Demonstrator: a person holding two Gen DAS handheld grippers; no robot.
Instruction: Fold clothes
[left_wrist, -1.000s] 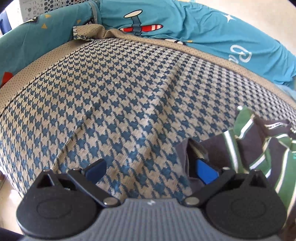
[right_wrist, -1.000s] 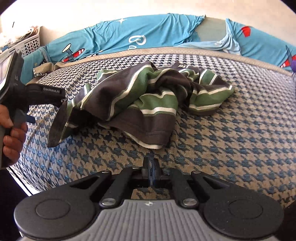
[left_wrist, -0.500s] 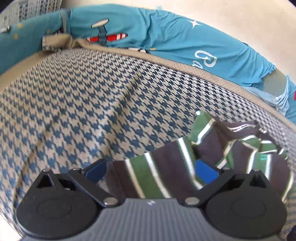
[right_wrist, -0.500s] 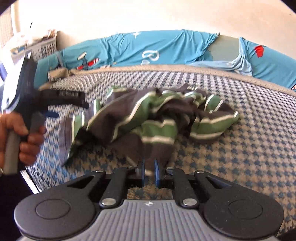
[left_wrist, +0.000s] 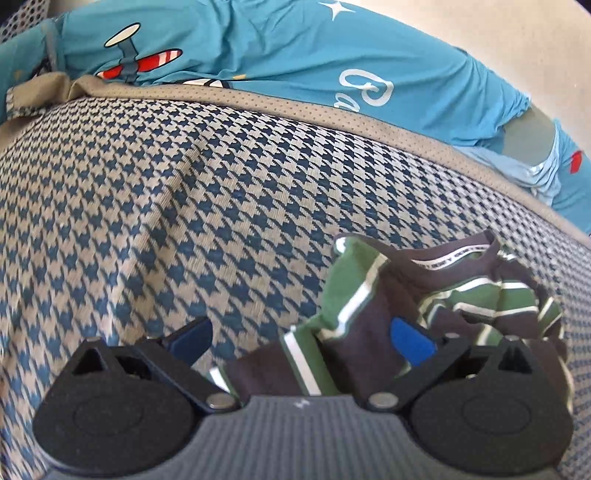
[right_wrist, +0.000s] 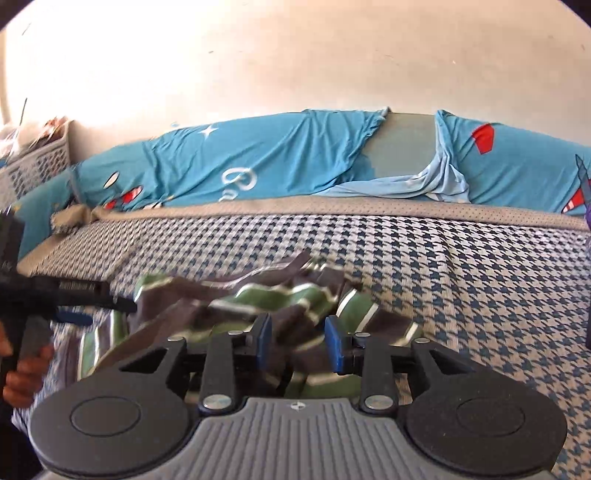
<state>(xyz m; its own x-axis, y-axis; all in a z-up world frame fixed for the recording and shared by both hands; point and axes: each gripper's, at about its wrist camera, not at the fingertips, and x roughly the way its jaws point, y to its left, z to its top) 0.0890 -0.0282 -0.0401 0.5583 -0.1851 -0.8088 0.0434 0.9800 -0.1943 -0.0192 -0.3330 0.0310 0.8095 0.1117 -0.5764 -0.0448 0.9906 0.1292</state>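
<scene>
My left claw (left_wrist: 301, 338) and right claw (right_wrist: 297, 341) gape wide, gripping nothing, over a crumpled green-and-brown striped knit shirt (left_wrist: 373, 321) lying on the bed's woven houndstooth cover (left_wrist: 166, 206).

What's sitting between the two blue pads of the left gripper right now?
In the left wrist view, a bunched part of the striped shirt lies between the open fingers of the left gripper, nearer its right pad; beside the other pad, houndstooth cover shows.
</scene>
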